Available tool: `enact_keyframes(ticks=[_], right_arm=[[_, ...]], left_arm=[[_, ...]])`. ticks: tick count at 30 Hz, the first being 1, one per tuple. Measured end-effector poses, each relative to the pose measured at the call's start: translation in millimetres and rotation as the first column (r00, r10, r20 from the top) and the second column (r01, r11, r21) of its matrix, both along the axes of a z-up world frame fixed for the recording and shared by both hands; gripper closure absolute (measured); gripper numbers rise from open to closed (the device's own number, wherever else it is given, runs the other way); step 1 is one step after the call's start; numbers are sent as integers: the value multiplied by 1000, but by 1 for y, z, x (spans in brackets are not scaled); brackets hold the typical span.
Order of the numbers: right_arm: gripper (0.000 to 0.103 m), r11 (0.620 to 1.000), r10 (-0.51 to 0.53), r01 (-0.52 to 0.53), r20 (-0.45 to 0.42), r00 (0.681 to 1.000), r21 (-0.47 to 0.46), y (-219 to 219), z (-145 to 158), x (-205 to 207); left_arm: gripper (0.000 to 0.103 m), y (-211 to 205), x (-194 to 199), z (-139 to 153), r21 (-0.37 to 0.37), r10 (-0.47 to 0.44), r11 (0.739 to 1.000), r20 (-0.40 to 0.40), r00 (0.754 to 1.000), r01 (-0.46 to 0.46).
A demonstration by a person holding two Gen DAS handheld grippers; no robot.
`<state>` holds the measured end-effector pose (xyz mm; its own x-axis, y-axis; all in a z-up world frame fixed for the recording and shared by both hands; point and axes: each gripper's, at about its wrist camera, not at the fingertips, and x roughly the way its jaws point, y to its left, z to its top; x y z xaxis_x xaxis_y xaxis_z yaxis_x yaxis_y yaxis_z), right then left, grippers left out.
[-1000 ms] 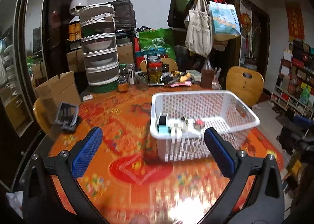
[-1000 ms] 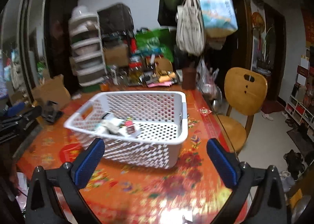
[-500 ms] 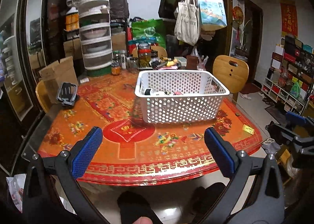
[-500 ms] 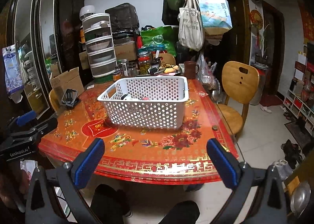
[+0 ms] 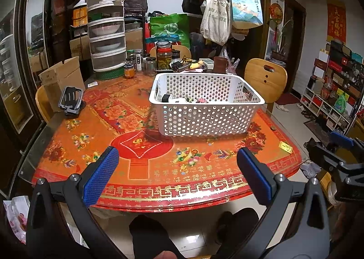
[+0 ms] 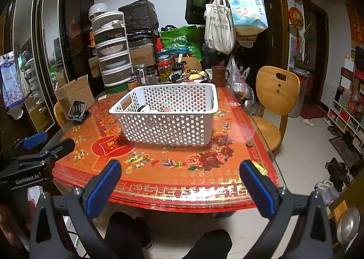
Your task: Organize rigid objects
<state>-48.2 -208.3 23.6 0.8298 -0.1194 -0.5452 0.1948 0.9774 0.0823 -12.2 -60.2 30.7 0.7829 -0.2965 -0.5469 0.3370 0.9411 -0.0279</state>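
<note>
While both the left gripper (image 5: 177,168) and right gripper (image 6: 179,179) are held wide and empty, the white basket (image 5: 206,109) is judged light, stiff, best gripped at its rim.

My left gripper (image 5: 177,178) has its jaws spread wide, with nothing between the blue pads (image 5: 101,179). My right gripper (image 6: 180,187) is spread wide too, and holds nothing. I hold both out in front of me, side by side and apart. My legs (image 6: 122,234) in dark trousers show below them.
</note>
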Motion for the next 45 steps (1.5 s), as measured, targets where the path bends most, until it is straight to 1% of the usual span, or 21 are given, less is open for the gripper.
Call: enact_keyframes(ticks=[17, 45], right_arm=[[0, 1000, 7, -7, 7, 1000, -6, 4, 2, -4], [0, 1000, 11, -11, 4, 1000, -14, 9, 1, -4]], left_arm=[[1, 4, 1, 0, -5, -3, 1000, 1, 1000, 3], [1, -2, -1, -3, 1, -11, 1000, -8, 1000, 11]])
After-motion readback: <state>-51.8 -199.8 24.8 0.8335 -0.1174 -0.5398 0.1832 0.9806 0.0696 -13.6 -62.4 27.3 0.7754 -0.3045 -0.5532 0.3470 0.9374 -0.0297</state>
